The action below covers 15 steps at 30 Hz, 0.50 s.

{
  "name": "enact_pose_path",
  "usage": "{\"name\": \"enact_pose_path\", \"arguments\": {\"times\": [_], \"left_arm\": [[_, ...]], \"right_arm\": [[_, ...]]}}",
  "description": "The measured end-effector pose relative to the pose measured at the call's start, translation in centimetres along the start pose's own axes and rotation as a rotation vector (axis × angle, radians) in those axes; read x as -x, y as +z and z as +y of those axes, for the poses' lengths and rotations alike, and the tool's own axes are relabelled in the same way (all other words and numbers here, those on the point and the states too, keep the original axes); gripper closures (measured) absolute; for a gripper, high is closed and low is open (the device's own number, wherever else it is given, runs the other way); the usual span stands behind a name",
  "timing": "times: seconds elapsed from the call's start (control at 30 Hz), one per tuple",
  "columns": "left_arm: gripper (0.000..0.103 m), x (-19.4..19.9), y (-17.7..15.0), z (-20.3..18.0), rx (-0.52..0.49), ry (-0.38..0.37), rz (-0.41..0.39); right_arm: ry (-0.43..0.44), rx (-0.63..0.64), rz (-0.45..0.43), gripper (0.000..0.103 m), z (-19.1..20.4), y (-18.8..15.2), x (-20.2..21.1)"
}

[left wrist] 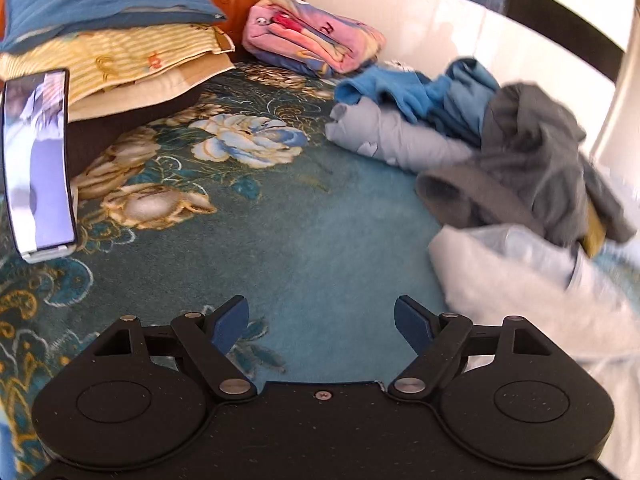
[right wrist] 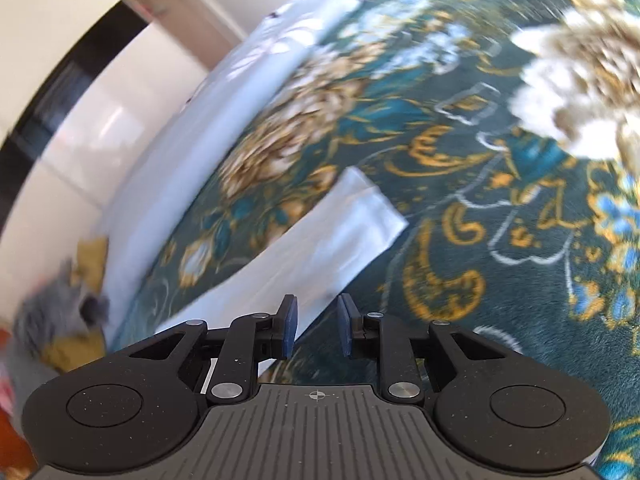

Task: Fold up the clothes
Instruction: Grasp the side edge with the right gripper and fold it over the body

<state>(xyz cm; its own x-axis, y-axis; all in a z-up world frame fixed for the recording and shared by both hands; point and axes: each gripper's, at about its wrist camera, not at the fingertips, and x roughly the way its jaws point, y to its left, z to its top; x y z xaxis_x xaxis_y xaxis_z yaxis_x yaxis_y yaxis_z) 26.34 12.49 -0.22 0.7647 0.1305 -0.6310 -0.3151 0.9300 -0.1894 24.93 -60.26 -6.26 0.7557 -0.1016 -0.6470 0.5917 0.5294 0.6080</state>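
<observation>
Left gripper (left wrist: 321, 320) gapes wide and empty over the floral bed cover (left wrist: 248, 216); the right gripper (right wrist: 317, 328) is slightly parted, holding nothing, with a flat white cloth (right wrist: 320, 236) just beyond it. Far right, a heap of clothes (left wrist: 480, 136) looks unfolded, so most work remains

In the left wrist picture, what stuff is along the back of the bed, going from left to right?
Phone → stack of pillows → pink folded blanket → blue garment → dark grey garment.
</observation>
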Motion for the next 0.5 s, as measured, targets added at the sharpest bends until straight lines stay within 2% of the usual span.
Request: {"name": "enact_pose_path", "arguments": {"times": [0.07, 0.23, 0.27, 0.3, 0.4, 0.5], "left_arm": [[0.024, 0.2, 0.3, -0.8, -0.003, -0.014, -0.006], [0.024, 0.2, 0.6, -2.2, -0.009, -0.069, 0.014], [0.024, 0.2, 0.6, -2.4, -0.006, -0.08, 0.02], [0.024, 0.3, 0.6, -2.4, -0.005, -0.085, 0.022], [0.024, 0.6, 0.6, -2.5, 0.001, -0.094, 0.021], [0.024, 0.9, 0.6, -2.2, 0.02, -0.097, 0.021]], "right_arm": [[-0.005, -0.032, -0.02, 0.085, -0.5, 0.1, -0.6], [0.104, -0.151, -0.022, 0.085, -1.5, 0.0, -2.4], [0.107, -0.175, -0.023, 0.093, -1.8, 0.1, -2.7], [0.111, -0.185, -0.026, 0.096, -1.8, 0.2, -2.7], [0.131, -0.179, -0.045, 0.099, -0.9, 0.3, -2.0], [0.175, -0.078, -0.092, 0.099, 2.4, 0.5, -0.3]]}}
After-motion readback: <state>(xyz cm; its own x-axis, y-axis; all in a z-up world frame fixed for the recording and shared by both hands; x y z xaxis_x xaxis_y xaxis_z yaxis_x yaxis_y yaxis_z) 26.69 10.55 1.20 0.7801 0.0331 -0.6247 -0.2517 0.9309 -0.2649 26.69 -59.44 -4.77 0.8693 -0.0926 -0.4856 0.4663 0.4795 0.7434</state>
